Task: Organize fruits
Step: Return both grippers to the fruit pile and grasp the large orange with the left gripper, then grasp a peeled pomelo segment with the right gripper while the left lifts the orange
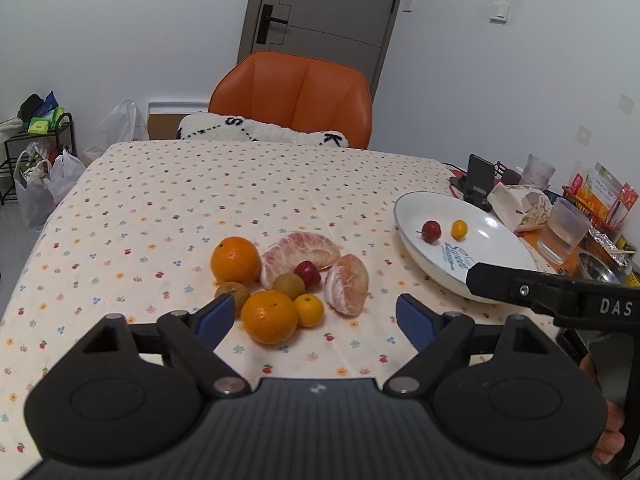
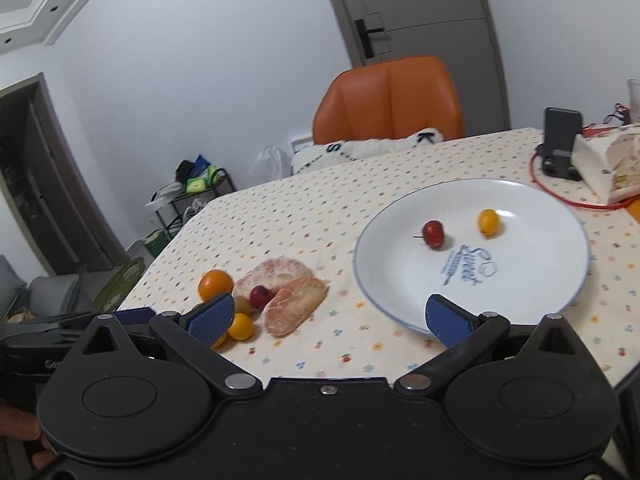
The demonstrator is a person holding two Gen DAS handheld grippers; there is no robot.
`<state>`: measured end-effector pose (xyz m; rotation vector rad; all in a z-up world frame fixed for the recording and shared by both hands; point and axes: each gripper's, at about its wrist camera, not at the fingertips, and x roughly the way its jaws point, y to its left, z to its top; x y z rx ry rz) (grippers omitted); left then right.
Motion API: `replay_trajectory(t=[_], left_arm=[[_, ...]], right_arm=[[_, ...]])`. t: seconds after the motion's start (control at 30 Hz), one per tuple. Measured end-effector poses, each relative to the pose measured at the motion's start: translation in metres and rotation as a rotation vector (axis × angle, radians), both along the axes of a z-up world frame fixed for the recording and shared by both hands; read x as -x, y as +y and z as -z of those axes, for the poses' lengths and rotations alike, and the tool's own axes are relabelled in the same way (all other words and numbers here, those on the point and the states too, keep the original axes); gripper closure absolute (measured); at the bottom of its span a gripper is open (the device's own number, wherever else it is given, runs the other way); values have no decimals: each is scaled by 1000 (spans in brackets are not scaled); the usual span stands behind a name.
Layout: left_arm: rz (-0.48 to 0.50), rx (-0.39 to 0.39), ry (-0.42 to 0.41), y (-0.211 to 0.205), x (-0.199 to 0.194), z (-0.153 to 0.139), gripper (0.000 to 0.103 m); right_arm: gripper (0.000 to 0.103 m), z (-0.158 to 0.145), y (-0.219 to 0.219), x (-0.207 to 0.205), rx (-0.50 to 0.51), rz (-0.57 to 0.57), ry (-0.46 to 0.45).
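meanwhile both tools, left tool (image 1: pixel 314 314) and right tool (image 2: pixel 328 318), hang spread and empty over the fruit pile (image 1: pixel 286 280).

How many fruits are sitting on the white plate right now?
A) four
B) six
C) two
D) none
C: the white plate holds just a small red fruit and a small yellow-orange fruit, lying apart from each other; all the other fruit lies in a pile on the tablecloth.
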<state>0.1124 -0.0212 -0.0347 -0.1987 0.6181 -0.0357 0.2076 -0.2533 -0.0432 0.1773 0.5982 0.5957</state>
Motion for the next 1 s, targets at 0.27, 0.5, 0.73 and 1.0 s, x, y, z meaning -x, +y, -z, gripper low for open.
replay_trajectory(t=[0.27,0.5,0.73,1.0], left_arm=[[-16,27,37,14,-10,16,39],[-16,42,56,23,-19,26,43],[-1,45,76,20,-29,36,54],[-23,63,73,33,-25,34,66]], right_arm=[[3,1,21,-1,15,-69,14],[16,6,41,-5,47,-122,36],[29,15,52,-16,62,-128,79],[37,22,65,-28,78,-102,104]])
